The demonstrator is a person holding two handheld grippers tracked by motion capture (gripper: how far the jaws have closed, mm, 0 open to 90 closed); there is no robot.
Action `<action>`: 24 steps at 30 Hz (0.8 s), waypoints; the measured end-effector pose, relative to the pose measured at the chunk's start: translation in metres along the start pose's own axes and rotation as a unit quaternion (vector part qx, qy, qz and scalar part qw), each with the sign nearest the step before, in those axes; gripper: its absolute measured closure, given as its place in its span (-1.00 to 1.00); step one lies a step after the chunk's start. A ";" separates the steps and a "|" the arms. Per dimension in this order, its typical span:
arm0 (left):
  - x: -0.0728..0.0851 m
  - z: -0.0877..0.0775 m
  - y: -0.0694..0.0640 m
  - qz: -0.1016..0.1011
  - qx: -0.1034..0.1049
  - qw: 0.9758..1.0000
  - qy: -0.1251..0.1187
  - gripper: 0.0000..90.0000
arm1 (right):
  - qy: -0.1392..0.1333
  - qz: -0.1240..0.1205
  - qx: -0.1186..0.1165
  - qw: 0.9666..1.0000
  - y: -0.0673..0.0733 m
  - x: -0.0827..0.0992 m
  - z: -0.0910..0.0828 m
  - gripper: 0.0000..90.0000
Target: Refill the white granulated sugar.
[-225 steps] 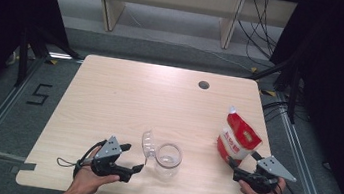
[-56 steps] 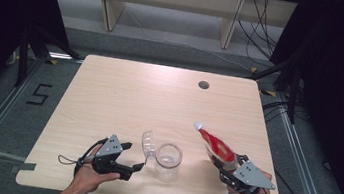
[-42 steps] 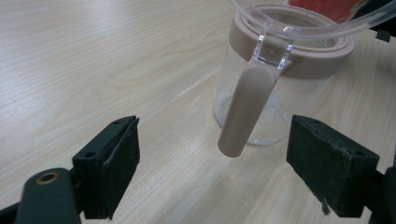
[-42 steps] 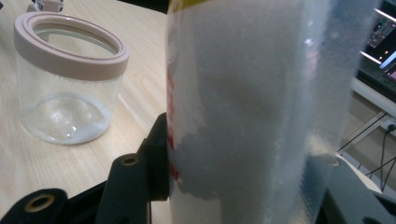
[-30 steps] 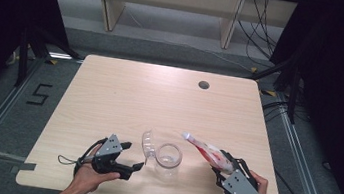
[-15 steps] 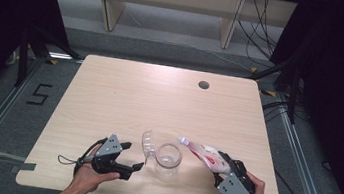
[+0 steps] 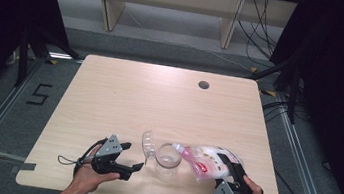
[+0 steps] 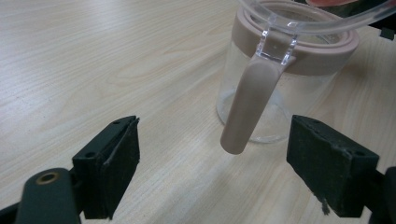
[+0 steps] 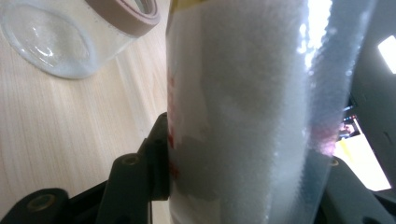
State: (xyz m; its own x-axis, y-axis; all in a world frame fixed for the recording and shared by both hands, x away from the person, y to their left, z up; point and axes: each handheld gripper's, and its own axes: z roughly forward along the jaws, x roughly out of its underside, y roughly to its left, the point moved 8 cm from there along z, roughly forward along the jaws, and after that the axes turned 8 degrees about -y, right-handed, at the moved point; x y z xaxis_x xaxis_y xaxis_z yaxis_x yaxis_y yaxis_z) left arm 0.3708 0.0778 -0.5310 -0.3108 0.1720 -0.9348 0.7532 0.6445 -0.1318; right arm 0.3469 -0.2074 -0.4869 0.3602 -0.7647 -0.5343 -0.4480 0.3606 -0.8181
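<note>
Since 0.5 s ago, bag [image 7: 207, 162] has tipped further, its mouth now over jar [image 7: 169, 155] rim. Right gripper [image 7: 231, 171] at 5 o'clock clamps bag; its jaws mostly hidden behind it. Left gripper [image 7: 133, 156] at 7 o'clock unmoved, jaws wide, jar handle [image 8: 247, 105] between them, untouched. Jar top cut off in left gripper view.

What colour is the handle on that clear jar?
The handle is a dusty pinkish beige, matching the band round the jar top; the left gripper view shows it best.
</note>
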 end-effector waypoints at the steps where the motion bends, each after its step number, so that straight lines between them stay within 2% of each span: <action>1: 0.000 0.000 0.000 0.000 0.000 1.000 0.000 -0.63 | 0.005 0.018 0.003 1.000 0.002 0.001 -0.001 0.17; 3: 0.000 0.000 0.001 0.003 0.000 1.000 0.003 -0.63 | 0.002 -0.017 0.000 1.000 0.000 0.000 0.000 0.17; 4: 0.000 0.000 0.001 0.002 0.000 1.000 0.002 -0.63 | 0.007 -0.011 0.006 1.000 0.001 0.001 -0.001 0.17; 5: 0.001 0.000 0.001 0.003 0.000 1.000 0.003 -0.63 | 0.005 -0.031 0.009 0.999 0.000 0.000 0.000 0.17; 8: 0.000 0.000 0.000 0.000 0.001 1.000 0.000 -0.62 | 0.010 -0.039 0.008 0.999 0.002 0.001 0.000 0.17; 9: 0.000 0.000 0.000 0.000 0.001 1.000 0.001 -0.62 | 0.009 -0.065 0.007 0.998 0.000 -0.001 0.001 0.17; 11: 0.000 0.000 0.000 0.000 0.001 1.000 0.000 -0.63 | 0.011 -0.066 0.009 0.998 0.001 0.000 0.001 0.17; 12: 0.000 0.000 0.000 0.000 0.001 1.000 0.000 -0.63 | 0.013 -0.053 0.011 0.998 0.002 0.000 0.001 0.17; 13: 0.001 0.000 0.000 0.002 0.001 1.000 0.002 -0.62 | 0.012 -0.070 0.009 0.997 0.000 0.000 0.001 0.17; 14: 0.001 0.000 0.000 0.007 0.003 1.000 0.004 -0.63 | 0.018 -0.055 0.014 0.998 0.003 0.001 0.000 0.17; 15: 0.001 0.000 0.001 0.012 0.004 1.000 0.005 -0.63 | 0.020 -0.079 0.014 0.997 0.002 0.001 0.001 0.17; 17: 0.002 0.000 0.000 0.007 0.006 1.000 0.005 -0.62 | 0.021 -0.117 0.012 0.993 0.000 0.000 0.002 0.17; 20: 0.002 0.000 0.000 0.007 0.007 1.000 0.006 -0.63 | 0.026 -0.105 0.015 0.994 0.002 0.001 0.001 0.17; 22: 0.002 0.000 0.000 0.007 0.007 1.000 0.006 -0.63 | 0.027 -0.137 0.016 0.990 0.000 0.000 0.002 0.18; 24: 0.002 -0.001 0.000 0.006 0.006 1.000 0.005 -0.63 | 0.032 -0.119 0.022 0.992 0.000 0.002 0.002 0.18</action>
State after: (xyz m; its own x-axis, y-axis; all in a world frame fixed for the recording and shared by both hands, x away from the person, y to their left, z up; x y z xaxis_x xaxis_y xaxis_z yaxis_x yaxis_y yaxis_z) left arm 0.3698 0.0782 -0.5322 -0.3067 0.1879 -0.9331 0.7642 0.6330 -0.1238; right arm 0.3488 -0.2079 -0.4884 0.3985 -0.8629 -0.3108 -0.3195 0.1870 -0.9289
